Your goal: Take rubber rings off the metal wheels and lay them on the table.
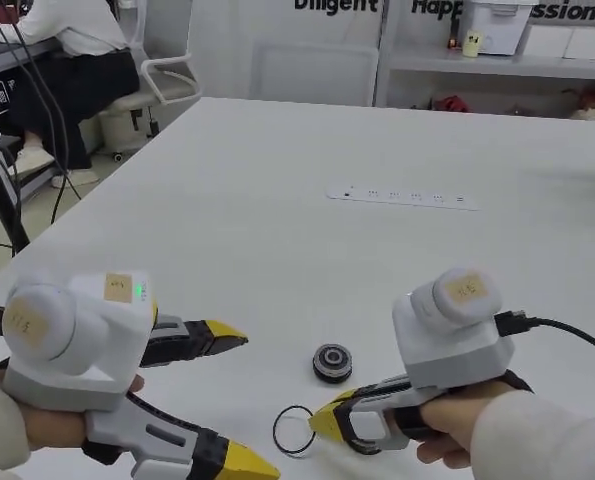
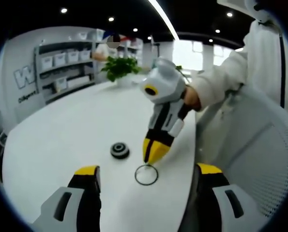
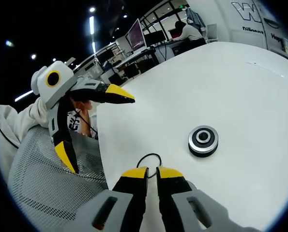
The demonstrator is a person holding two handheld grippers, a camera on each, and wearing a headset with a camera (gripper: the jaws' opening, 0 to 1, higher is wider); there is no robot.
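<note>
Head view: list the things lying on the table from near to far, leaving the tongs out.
rubber ring → metal wheel → power strip

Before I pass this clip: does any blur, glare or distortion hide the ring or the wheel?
Head view: even light, sharp, soft shadows; rubber ring and metal wheel clear. Left gripper view: fisheye bends the table edge, window behind is blown out, ring readable. Right gripper view: same bending, dark ceiling, wheel sharp.
</note>
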